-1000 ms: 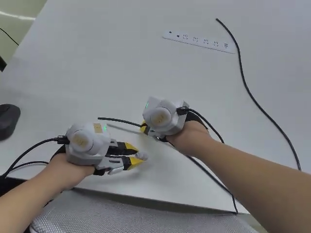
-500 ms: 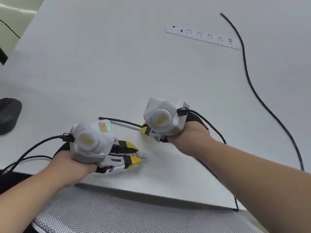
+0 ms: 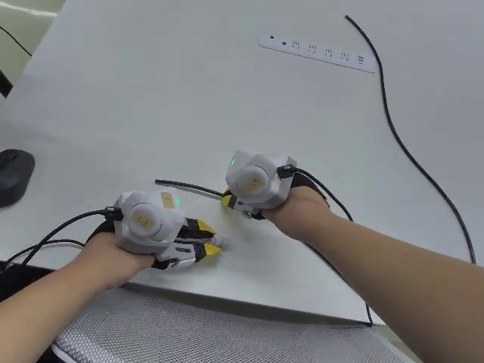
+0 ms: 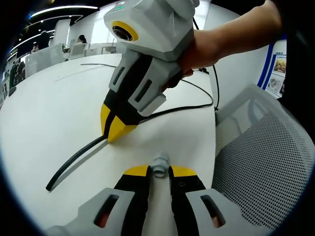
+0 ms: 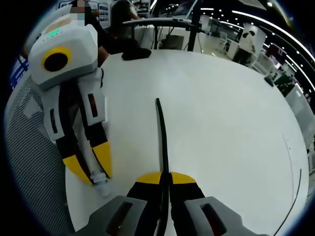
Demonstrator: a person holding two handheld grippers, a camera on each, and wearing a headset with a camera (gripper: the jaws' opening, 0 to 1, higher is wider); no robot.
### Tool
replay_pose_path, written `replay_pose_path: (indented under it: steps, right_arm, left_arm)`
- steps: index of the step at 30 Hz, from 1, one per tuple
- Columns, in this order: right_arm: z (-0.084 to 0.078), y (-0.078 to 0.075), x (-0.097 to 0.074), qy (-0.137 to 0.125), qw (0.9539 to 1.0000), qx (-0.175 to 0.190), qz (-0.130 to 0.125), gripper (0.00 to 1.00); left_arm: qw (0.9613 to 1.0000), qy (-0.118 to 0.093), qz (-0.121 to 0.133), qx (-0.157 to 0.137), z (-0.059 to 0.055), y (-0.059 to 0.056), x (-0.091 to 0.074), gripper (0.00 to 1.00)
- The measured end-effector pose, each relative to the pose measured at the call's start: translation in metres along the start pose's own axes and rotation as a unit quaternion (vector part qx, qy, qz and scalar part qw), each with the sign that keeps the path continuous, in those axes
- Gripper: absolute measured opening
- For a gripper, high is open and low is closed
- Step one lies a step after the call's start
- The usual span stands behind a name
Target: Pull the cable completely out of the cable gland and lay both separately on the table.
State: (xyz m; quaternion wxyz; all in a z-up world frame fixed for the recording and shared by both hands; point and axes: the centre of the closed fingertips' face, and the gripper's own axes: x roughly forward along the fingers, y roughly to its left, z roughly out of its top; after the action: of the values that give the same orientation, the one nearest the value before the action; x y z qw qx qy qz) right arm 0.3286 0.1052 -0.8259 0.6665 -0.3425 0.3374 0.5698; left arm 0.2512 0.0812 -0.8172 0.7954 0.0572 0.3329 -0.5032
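Surface: white table (image 3: 151, 91), with a mesh chair seat (image 3: 189, 333) at its near edge.
Left gripper (image 4: 158, 172): jaws clenched on the grey cable gland (image 4: 160, 164).
Right gripper (image 5: 165, 177): just beside the gland, clamped on the black cable (image 5: 161, 132).
Cable: apart from the gland, its free end lying on the table just beyond it.
Power strip (image 3: 318, 53): well apart from the gland, at the table's far side.

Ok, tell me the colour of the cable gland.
Pale grey; the cable gland shows best in the left gripper view.
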Motion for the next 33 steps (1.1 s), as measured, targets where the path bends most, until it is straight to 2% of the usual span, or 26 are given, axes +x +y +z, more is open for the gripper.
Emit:
replay_pose_path:
  steps: [6, 12, 17, 22, 25, 29, 33]
  right_arm:
    - [-0.002, -0.001, 0.0, 0.002, 1.0, 0.001, -0.006, 0.02]
    - [0.0, -0.002, -0.002, -0.002, 0.9998, 0.007, -0.019, 0.1]
    - [0.0, -0.005, -0.011, -0.01, 0.9995, 0.015, -0.028, 0.14]
    - [-0.002, -0.011, -0.032, -0.027, 0.9986, 0.02, -0.041, 0.19]
    - [-0.007, -0.016, -0.048, -0.043, 0.9968, 0.048, -0.048, 0.26]
    - [-0.013, -0.024, -0.076, -0.069, 0.9917, 0.085, -0.067, 0.32]
    - [-0.014, -0.03, -0.106, -0.107, 0.9842, 0.114, -0.083, 0.41]
  left_arm:
    - [0.9999, 0.005, 0.003, 0.011, -0.001, 0.0, 0.0, 0.16]
    - [0.9999, 0.005, 0.004, 0.01, -0.001, -0.001, 0.0, 0.16]
    - [0.9999, 0.005, 0.006, 0.012, 0.0, -0.001, -0.001, 0.19]
    - [0.9998, 0.007, 0.008, 0.014, 0.0, -0.001, -0.002, 0.2]
    - [0.9998, 0.004, 0.011, 0.014, 0.002, 0.0, -0.003, 0.22]
    - [0.9998, 0.0, 0.018, 0.01, 0.005, 0.002, -0.007, 0.24]
    - [0.9995, -0.015, 0.027, 0.0, 0.014, 0.005, -0.016, 0.29]
